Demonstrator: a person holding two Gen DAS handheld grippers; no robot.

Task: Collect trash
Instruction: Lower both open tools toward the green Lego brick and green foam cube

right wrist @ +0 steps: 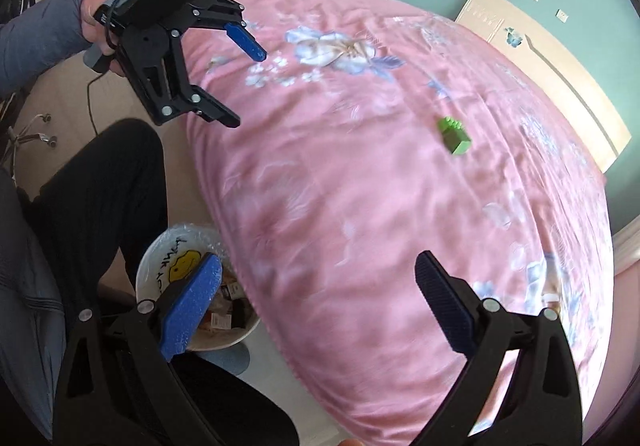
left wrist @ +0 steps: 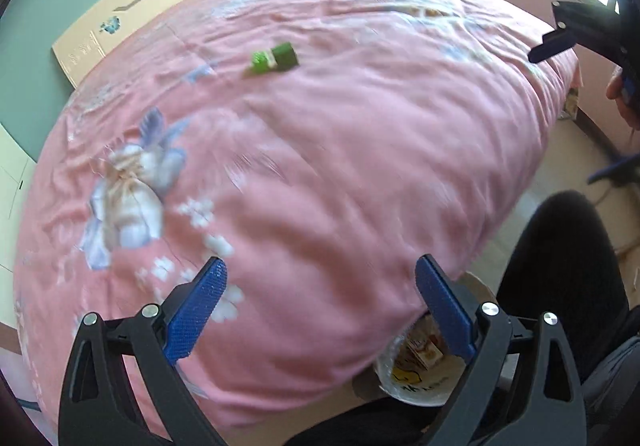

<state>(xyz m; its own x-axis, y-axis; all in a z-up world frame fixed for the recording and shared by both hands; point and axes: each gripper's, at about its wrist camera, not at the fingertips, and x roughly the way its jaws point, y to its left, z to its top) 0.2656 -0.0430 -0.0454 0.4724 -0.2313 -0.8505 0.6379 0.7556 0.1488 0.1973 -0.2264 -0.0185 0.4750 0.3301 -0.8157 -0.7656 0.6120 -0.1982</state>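
Hovering over pink bedspread [left wrist: 320, 166], both hand-held grippers spread and empty, green, seemingly toy block [right wrist: 454, 134] well ahead.

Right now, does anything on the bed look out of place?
Yes: one small green block lies tipped on its side alone on the pink bedspread, far from the trash bin on the floor. Both hand-held grippers are open and empty.

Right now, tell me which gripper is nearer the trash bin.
Left, as far as I can judge. The left gripper hangs open almost above the trash bin beside the bed; the right gripper, also open, hangs further over the pink bedspread.
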